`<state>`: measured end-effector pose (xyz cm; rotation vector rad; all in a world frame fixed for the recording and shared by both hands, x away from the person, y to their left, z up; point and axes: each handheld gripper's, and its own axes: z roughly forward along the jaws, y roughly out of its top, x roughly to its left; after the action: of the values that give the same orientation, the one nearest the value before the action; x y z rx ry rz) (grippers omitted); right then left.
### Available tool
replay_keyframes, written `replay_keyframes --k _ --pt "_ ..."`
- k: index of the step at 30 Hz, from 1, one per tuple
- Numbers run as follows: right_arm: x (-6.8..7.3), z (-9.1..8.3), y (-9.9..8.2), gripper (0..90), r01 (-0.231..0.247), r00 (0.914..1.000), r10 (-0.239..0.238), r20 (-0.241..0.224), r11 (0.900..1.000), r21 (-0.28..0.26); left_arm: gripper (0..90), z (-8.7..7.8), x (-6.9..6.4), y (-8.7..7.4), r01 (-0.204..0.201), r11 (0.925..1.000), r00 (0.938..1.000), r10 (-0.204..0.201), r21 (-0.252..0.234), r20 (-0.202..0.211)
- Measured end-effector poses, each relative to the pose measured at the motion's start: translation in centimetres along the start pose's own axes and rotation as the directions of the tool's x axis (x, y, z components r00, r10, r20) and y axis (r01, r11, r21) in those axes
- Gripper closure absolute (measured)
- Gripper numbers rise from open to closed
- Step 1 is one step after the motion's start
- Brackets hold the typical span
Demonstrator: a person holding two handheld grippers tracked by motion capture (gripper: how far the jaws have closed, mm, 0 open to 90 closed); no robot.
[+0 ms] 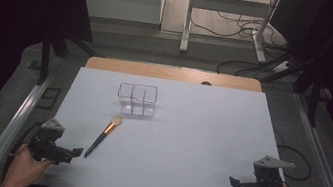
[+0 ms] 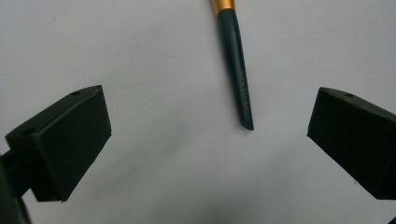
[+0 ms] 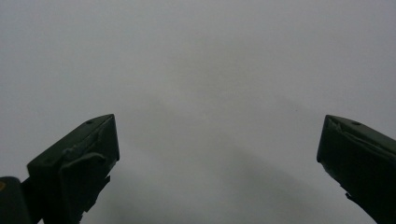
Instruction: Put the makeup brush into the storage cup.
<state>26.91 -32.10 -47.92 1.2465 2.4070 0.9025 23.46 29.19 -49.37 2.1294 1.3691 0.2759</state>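
One slim makeup brush (image 1: pixel 103 136) with a dark handle, gold ferrule and pale bristles, lying on the white worktop (image 1: pixel 186 147) left of the frame's centre, long axis slanting from lower left to upper right, handle tip just beside the left gripper (image 1: pixel 75 151), far nearer than the right gripper (image 1: pixel 233 182) at lower right. Both grippers spread wide and empty, the handle end (image 2: pixel 243 109) lying just ahead, between the left jaws. Bristles cut off at the top edge of the left gripper view; clear divided box (image 1: pixel 137 100) farther up the worktop, its walls faint and hard to trace.

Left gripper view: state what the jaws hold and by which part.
Nothing is held. The left gripper stands open over the white table, and the makeup brush lies ahead, its dark handle end between the jaws but untouched.
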Motion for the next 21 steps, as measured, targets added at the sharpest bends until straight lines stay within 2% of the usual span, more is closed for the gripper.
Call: replay_keyframes --k 4,12,21 --pt "0.0 0.0 0.0 0.0 0.001 1.0 -0.001 0.003 1.0 0.003 0.0 0.1 0.3 0.3 0.017 0.9998 0.9997 -0.017 -0.003 0.02" --pt "0.1 0.2 0.0 0.0 0.0 1.0 -0.001 0.006 0.9999 0.012 0.3 0.2 0.7 0.8 0.019 0.9998 0.9995 -0.019 -0.006 0.027" --pt "0.0 0.2 0.1 0.0 -0.001 1.0 0.001 0.007 0.9999 0.016 0.4 0.9 0.9 1.7 0.007 0.9993 0.9996 -0.008 0.038 0.028"
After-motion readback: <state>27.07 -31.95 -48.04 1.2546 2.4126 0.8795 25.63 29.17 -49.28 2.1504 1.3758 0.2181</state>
